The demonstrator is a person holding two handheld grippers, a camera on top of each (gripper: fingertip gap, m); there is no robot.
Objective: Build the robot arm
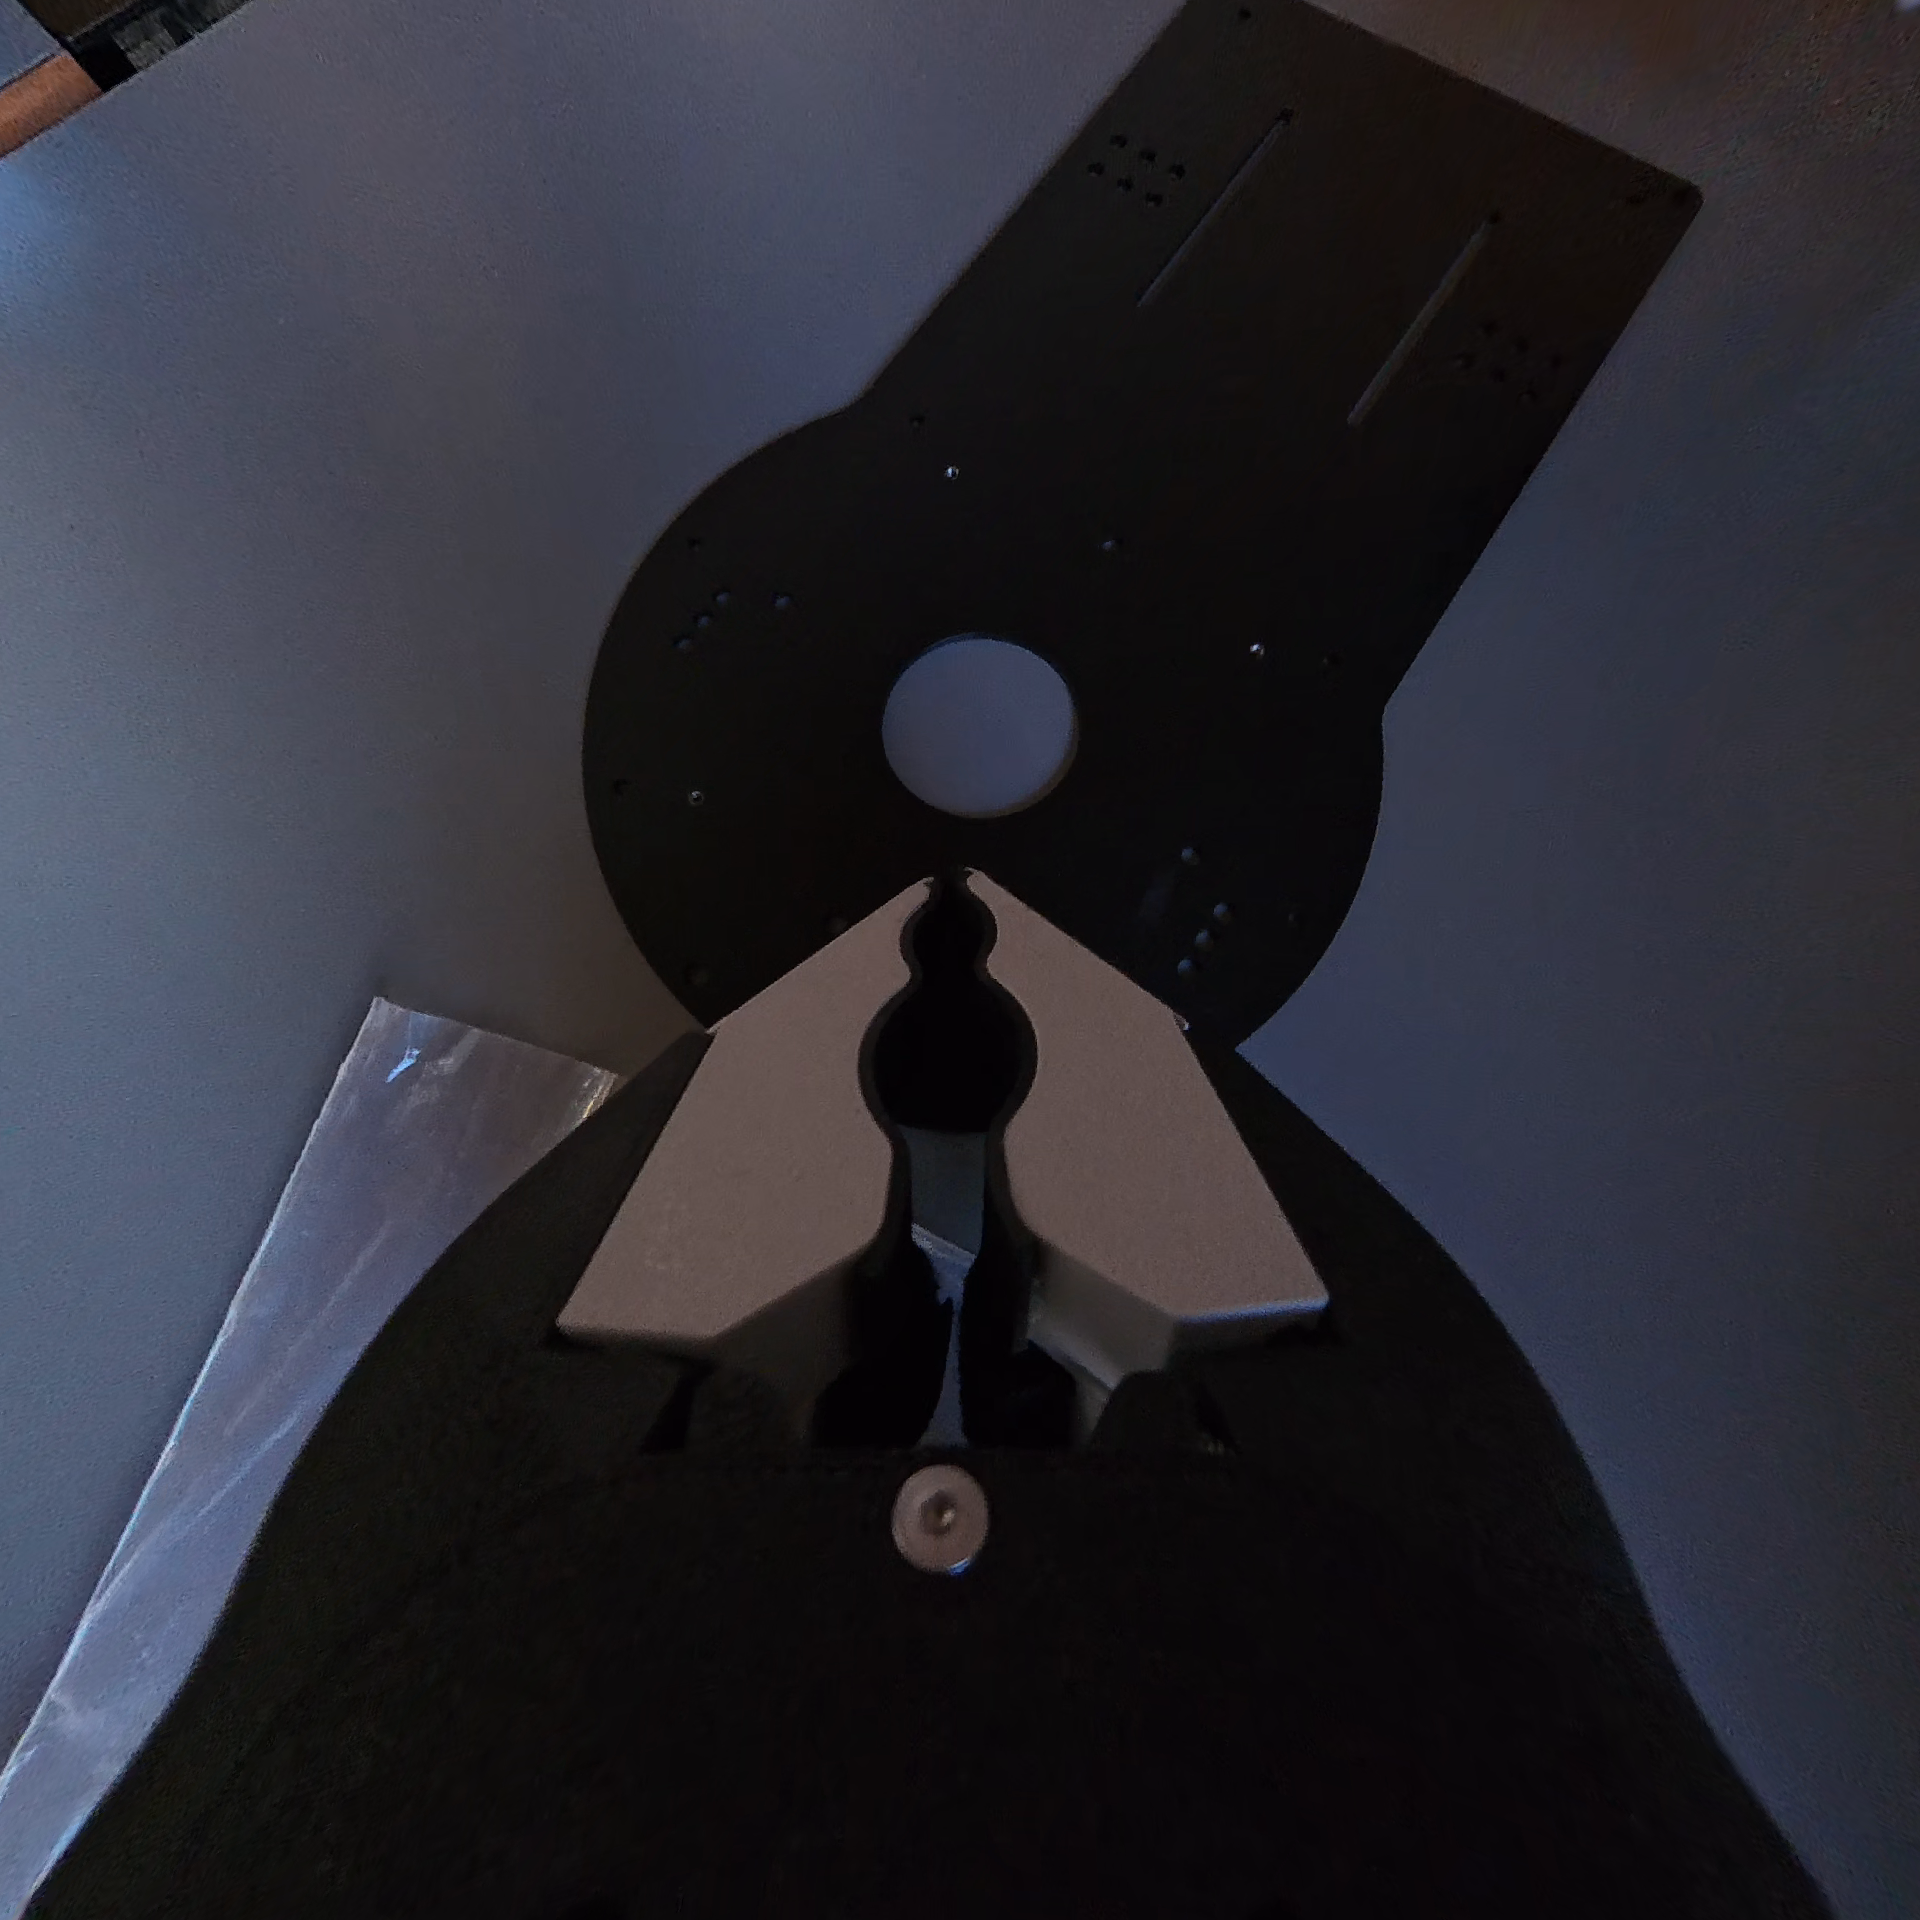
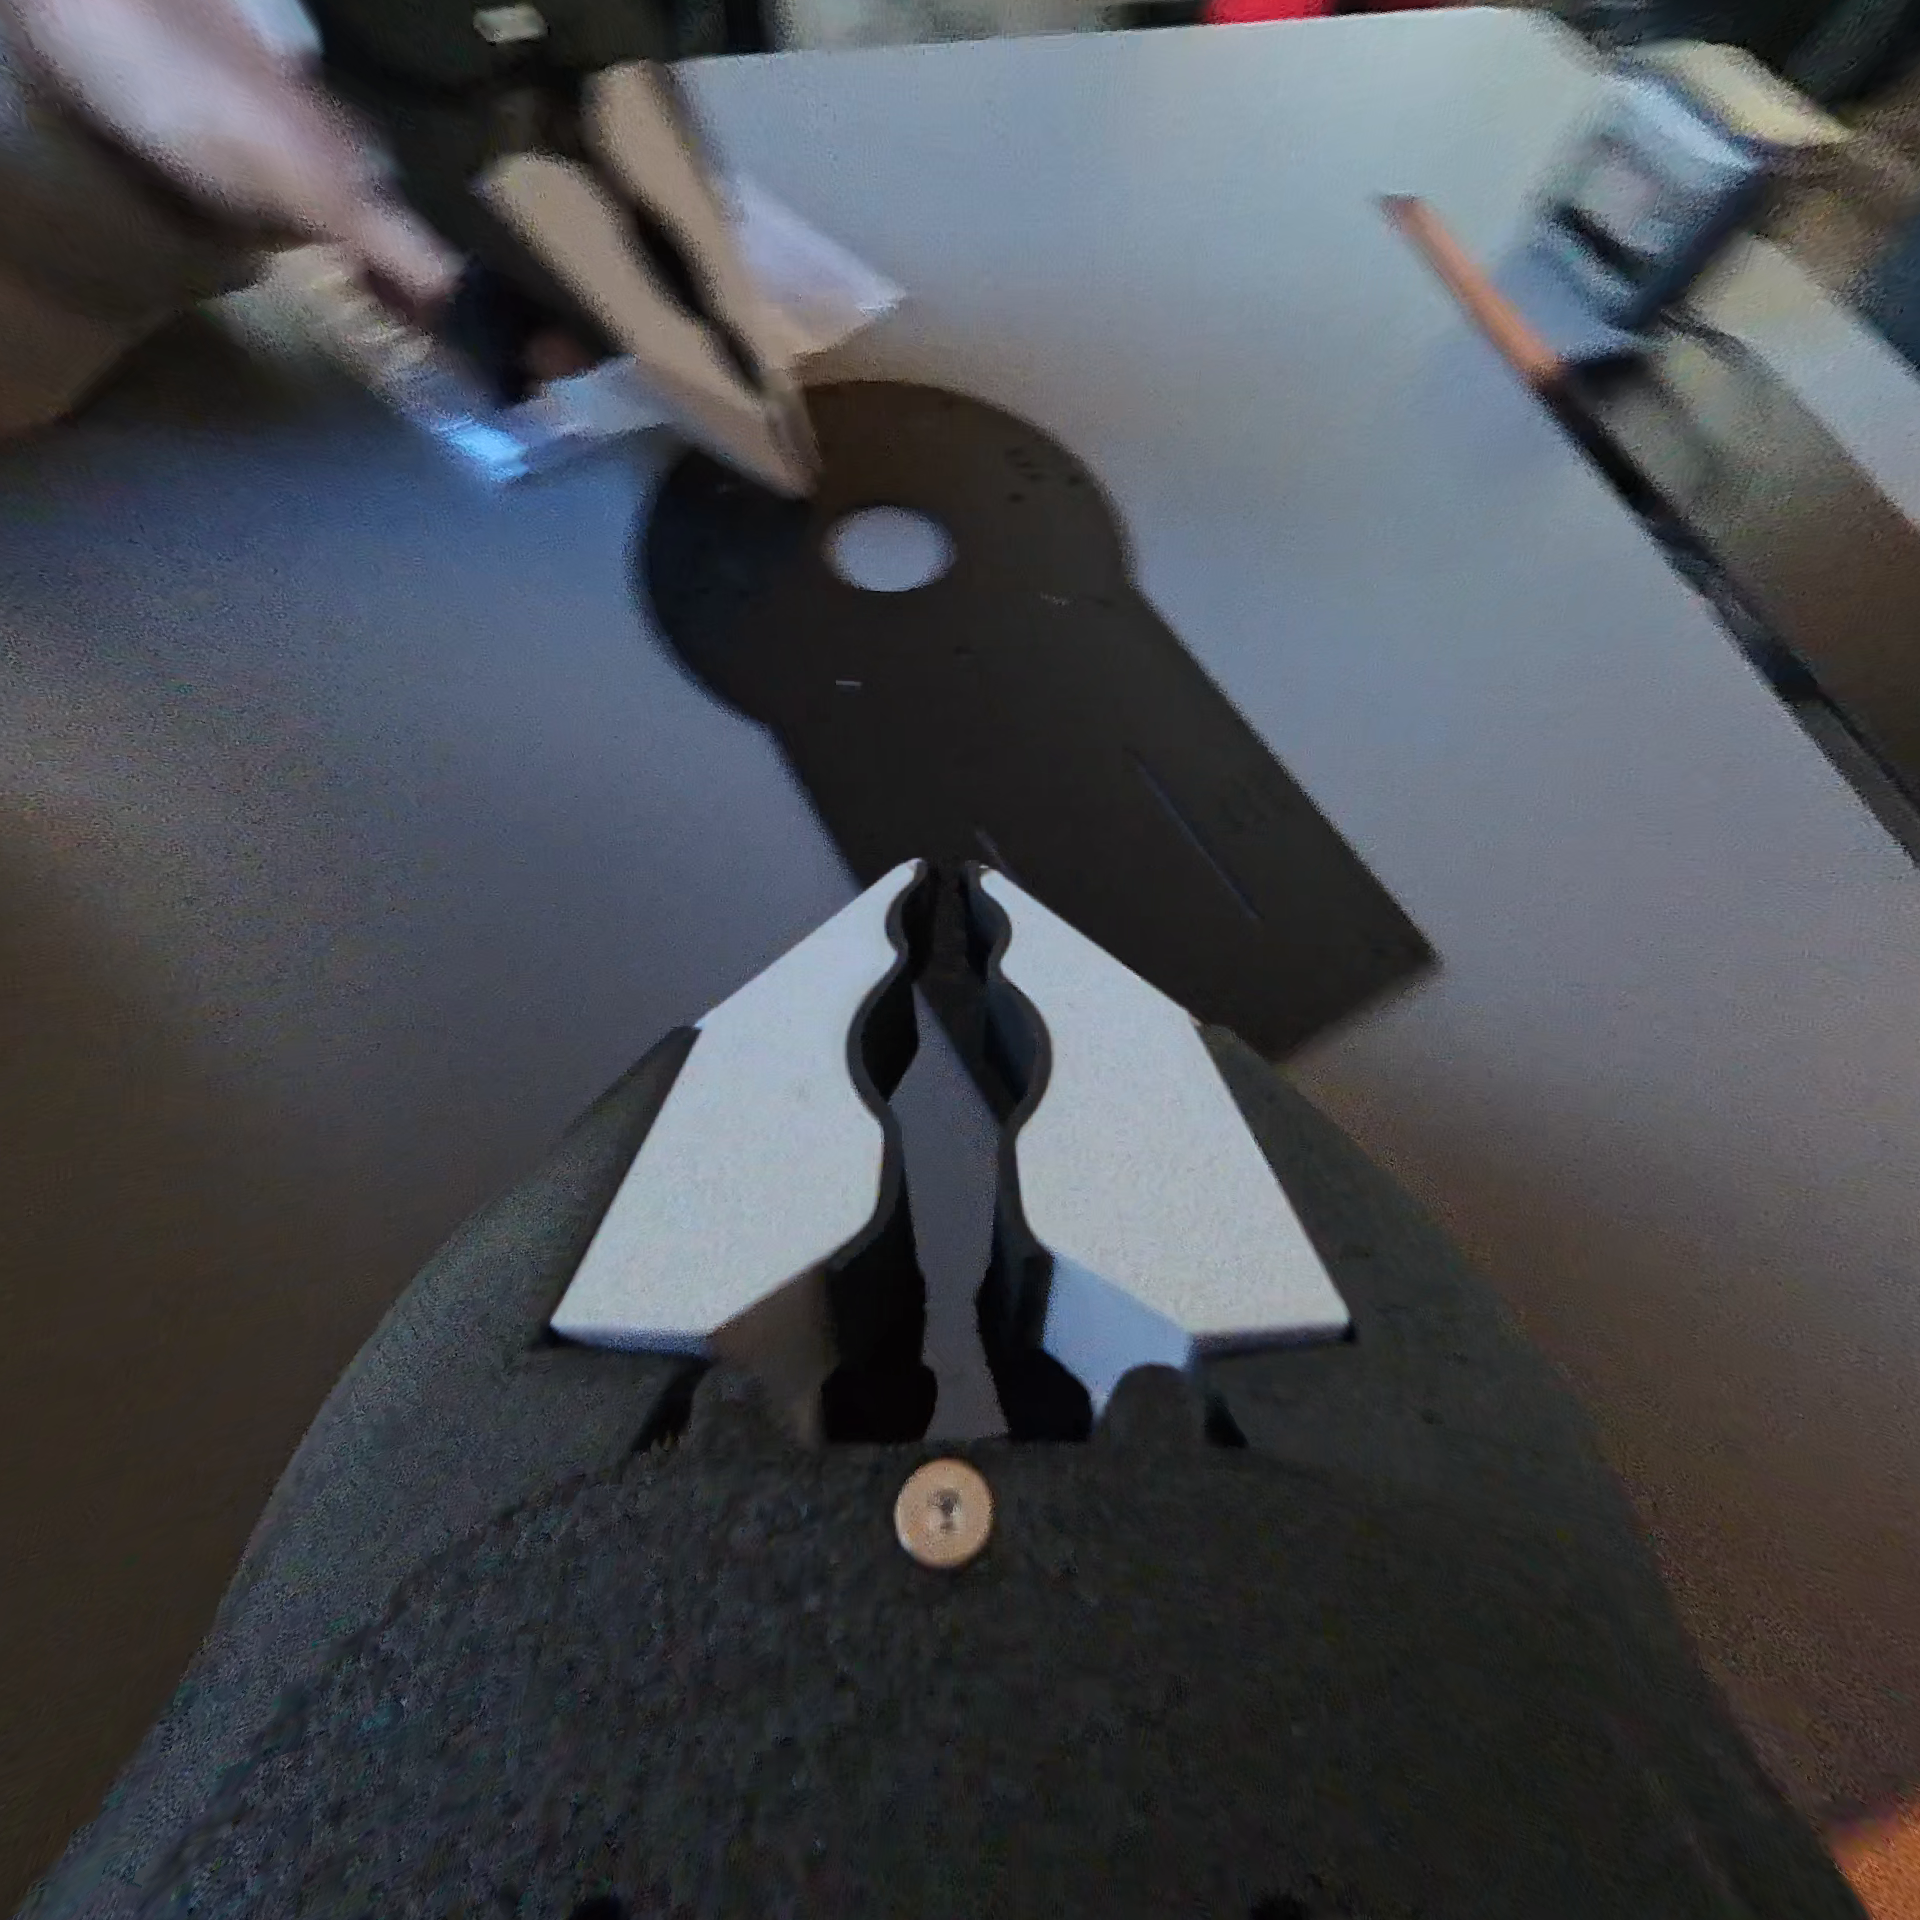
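At about eight o'clock in the left wrist view, a crinkled clear plastic bag (image 1: 343, 1247) lies on the pale grey tabletop (image 1: 312, 623), partly hidden under the left hand-held gripper (image 1: 951, 881). This gripper's grey fingers are drawn together to a narrow slit at the tips, with nothing between them, and the tips hang over the near edge of a flat black metal plate with a rounded end, a round hole and a long slotted rectangular tail (image 1: 1039, 540); whether they touch it I cannot tell. The plate's tail runs off toward one o'clock. In the blurred right wrist view, the left gripper reaches in from eleven o'clock to the plate's rounded end (image 2: 935, 665), while the right hand-held gripper (image 2: 945, 864) sits at the tail's near edge, fingers nearly closed, with the plate's edge apparently between them. At two o'clock, a blurred dark box (image 2: 1642, 208) stands by the tabletop's edge.
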